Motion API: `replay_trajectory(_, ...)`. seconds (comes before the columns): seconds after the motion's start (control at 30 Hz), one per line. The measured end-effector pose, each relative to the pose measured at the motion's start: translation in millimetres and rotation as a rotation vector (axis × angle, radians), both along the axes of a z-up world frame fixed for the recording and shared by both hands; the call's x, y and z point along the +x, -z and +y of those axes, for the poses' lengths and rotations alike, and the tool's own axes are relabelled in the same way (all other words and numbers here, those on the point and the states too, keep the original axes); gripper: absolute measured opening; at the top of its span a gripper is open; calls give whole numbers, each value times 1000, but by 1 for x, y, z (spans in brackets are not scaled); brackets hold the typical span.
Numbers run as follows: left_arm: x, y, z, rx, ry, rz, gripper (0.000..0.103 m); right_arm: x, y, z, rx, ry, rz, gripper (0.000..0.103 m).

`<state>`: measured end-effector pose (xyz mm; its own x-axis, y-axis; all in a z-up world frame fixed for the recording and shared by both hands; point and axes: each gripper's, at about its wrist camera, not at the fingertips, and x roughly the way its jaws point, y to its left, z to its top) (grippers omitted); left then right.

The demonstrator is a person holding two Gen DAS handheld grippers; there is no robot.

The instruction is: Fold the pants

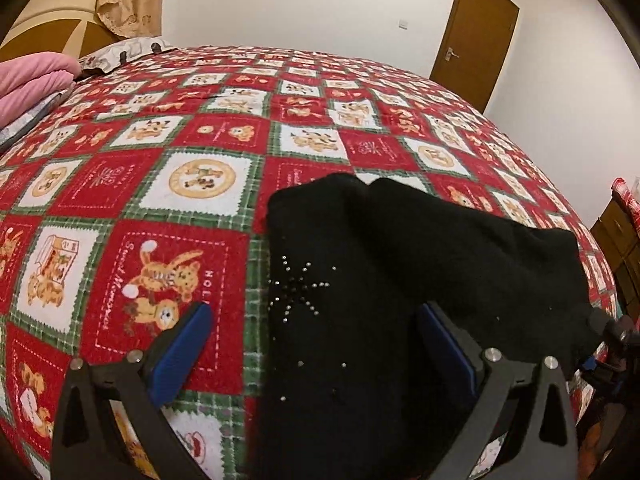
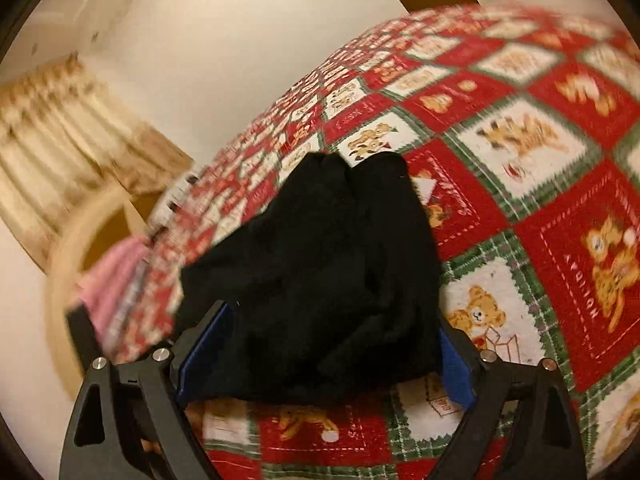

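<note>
Both sets of jaws stand wide apart, gripping nothing. The left gripper (image 1: 316,344) hovers over the black pants (image 1: 400,280), which lie folded on the quilt (image 1: 160,184); the right gripper (image 2: 332,336) straddles their 6 o'clock edge.

A red and white patchwork bedspread (image 1: 224,120) carries the only readable lettering. In the left wrist view, one red square (image 1: 160,284) showing two bear figures has cursive white words running sideways along its left edge, reading "Sweet Memories", and the capital letters "NOL" show at its right edge before a gripper finger covers the rest. In the right wrist view, another red square (image 2: 588,284) with a bear has white capitals running sideways that read "HOLIDAY". Other red squares carry small white script that is too small or blurred to read. No brand, number or sign can be read.
</note>
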<state>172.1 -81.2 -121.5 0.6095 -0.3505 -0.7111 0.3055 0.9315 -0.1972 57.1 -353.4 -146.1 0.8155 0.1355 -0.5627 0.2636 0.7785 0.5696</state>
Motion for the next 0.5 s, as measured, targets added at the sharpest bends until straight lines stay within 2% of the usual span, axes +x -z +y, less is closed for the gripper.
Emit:
replay_trajectory(0.07,-1,0,0,-1,-5,5,103,0,5,1,-28,7,28,49)
replay_trajectory(0.33,-3,-1,0,-21,0,25,103,-4,13,-1,-42,2,17,45)
replay_trajectory(0.5,-1,-1,10,-92,41,42,103,-6,17,-8,7,-1,-4,45)
